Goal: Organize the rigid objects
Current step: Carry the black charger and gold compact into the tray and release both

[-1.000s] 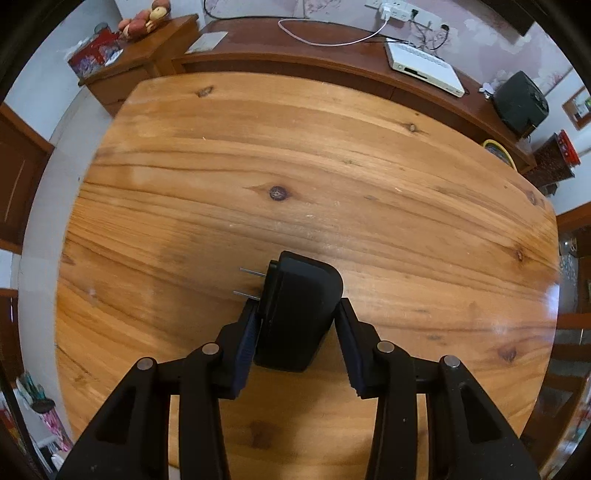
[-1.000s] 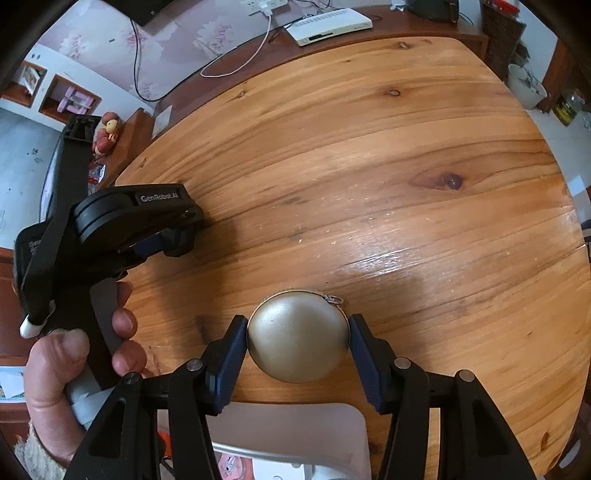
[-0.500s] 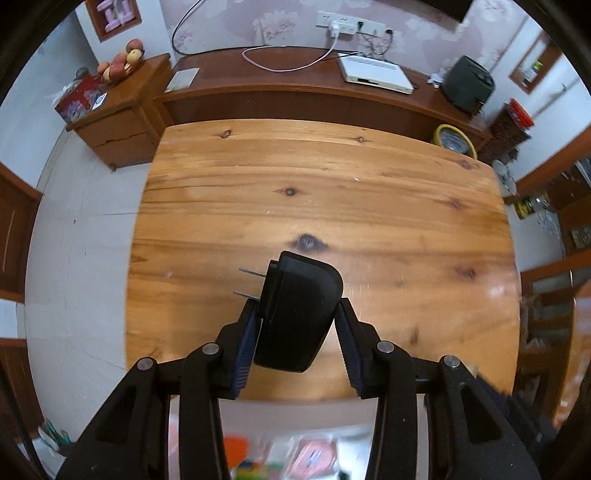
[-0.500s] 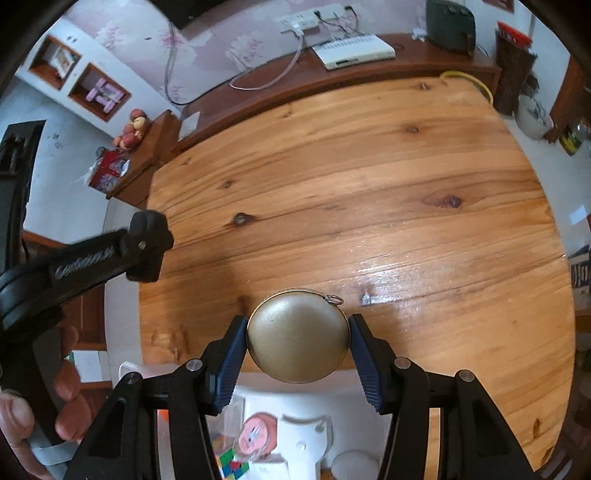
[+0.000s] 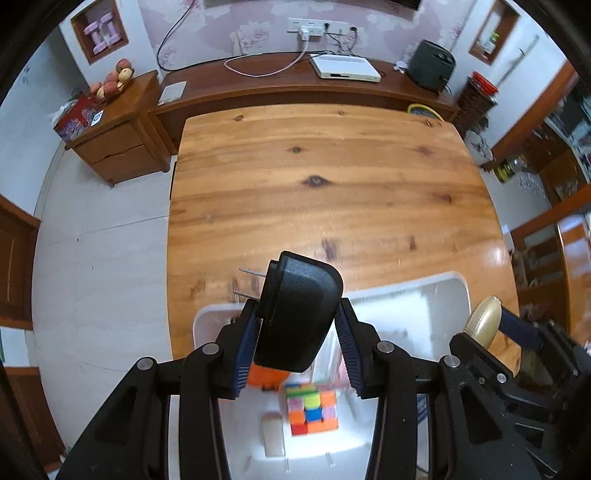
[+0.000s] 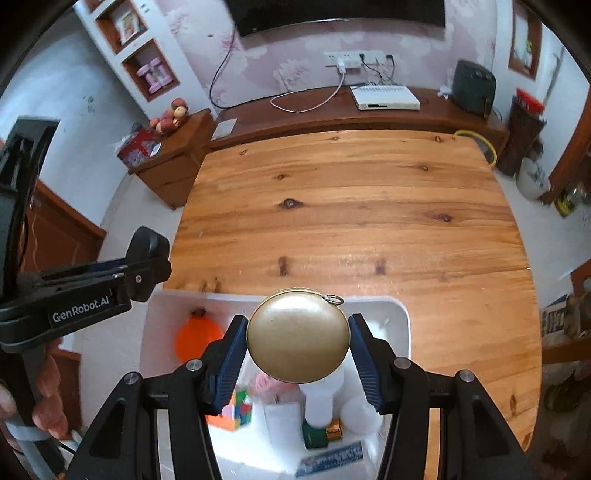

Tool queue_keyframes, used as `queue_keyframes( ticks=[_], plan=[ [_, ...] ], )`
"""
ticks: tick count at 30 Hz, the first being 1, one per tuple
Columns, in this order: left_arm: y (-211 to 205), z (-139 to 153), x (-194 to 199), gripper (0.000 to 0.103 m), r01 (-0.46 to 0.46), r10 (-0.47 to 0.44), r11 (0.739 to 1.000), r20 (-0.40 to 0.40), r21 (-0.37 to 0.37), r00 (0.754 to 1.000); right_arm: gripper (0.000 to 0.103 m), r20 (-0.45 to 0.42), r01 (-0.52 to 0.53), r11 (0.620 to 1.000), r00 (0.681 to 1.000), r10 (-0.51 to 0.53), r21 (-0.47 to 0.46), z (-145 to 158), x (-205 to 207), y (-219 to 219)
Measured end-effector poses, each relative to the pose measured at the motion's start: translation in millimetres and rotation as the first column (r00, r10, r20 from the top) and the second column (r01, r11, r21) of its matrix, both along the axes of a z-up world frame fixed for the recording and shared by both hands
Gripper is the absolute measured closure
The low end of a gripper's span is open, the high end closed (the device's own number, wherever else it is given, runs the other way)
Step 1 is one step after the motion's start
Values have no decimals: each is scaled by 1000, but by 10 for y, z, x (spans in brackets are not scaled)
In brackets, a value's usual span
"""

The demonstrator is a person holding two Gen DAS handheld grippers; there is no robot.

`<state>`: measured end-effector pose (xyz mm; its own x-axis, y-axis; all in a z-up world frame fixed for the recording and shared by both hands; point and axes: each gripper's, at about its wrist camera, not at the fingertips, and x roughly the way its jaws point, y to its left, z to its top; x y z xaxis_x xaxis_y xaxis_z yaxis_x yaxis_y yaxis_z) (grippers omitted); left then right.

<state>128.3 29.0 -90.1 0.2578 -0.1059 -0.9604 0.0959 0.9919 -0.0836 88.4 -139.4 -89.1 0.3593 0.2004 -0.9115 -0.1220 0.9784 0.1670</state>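
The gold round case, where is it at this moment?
The gold round case is clamped in the right gripper, held above the white bin near the wooden table's front edge; the left wrist view shows it at far right.

We see pale pink floral wallpaper (image 6: 295,59) on far wall, white power strip (image 5: 317,26) mounted there. Long dark wood sideboard (image 5: 280,86) runs beneath it. Small wooden cabinet (image 5: 118,129) at left carries fruit (image 5: 110,81). We note wall niche (image 6: 149,70), pale tiled floor (image 5: 99,258), pine table (image 6: 351,214).
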Motion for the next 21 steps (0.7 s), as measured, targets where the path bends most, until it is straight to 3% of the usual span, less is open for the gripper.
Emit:
queue_keyframes(
  ticks=[9, 15, 21],
  plan=[
    [-258, -371, -527, 58, 137, -137, 990, -20, 43, 990, 48, -48, -63, 989, 997, 57, -134, -451, -593, 139],
    [-293, -666, -642, 58, 160, -155, 985, -70, 69, 985, 47, -129, -64, 984, 991, 43, -165, -799, -851, 105],
    [-315, -853, -759, 58, 172, -165, 983, -98, 71, 981, 47, -149, -62, 981, 988, 34, -183, -921, -912, 85]
  ],
)
